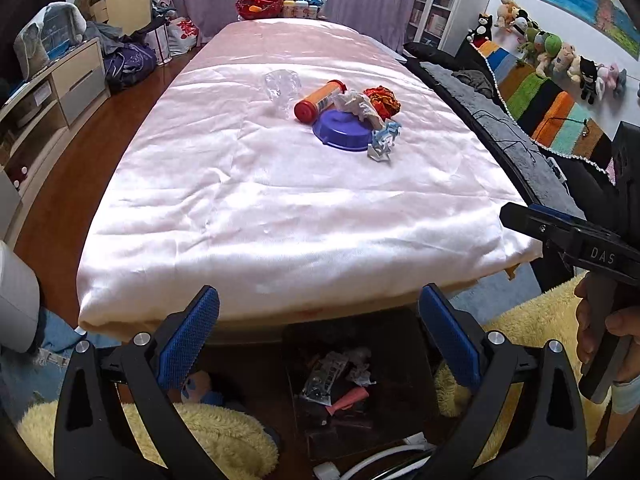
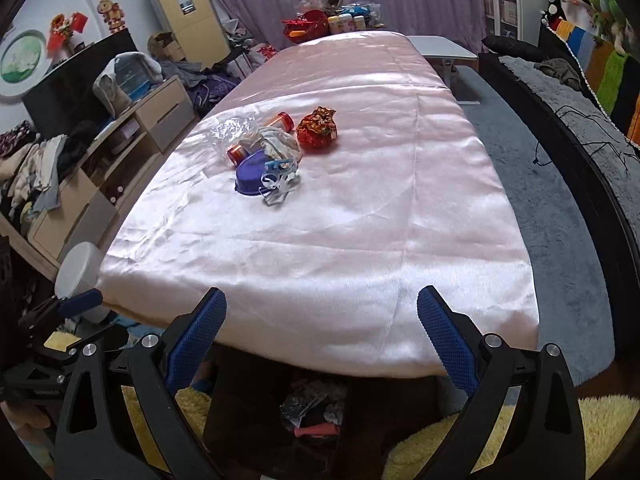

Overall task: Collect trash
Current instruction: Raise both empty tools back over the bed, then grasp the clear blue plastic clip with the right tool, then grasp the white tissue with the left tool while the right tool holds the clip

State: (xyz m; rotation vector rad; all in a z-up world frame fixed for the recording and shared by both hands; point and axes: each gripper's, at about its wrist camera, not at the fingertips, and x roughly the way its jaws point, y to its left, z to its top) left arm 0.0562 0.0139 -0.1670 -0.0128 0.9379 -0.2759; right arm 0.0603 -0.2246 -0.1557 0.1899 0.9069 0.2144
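Held both grippers, left point(image 1: 319, 334) and right point(image 2: 322, 338), wide open, empty, near bin point(image 1: 404, 360); trash point(image 1: 344, 114) lay far on table point(image 1: 280, 208).

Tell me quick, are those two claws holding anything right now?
Left claw: open, holding nothing.
Right claw: open, holding nothing.

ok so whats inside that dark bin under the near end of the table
The dark bin already holds crumpled wrappers, a white scrap and a pink-red piece. Anything beneath that top layer is covered, and the bin's dark interior hides the rest.
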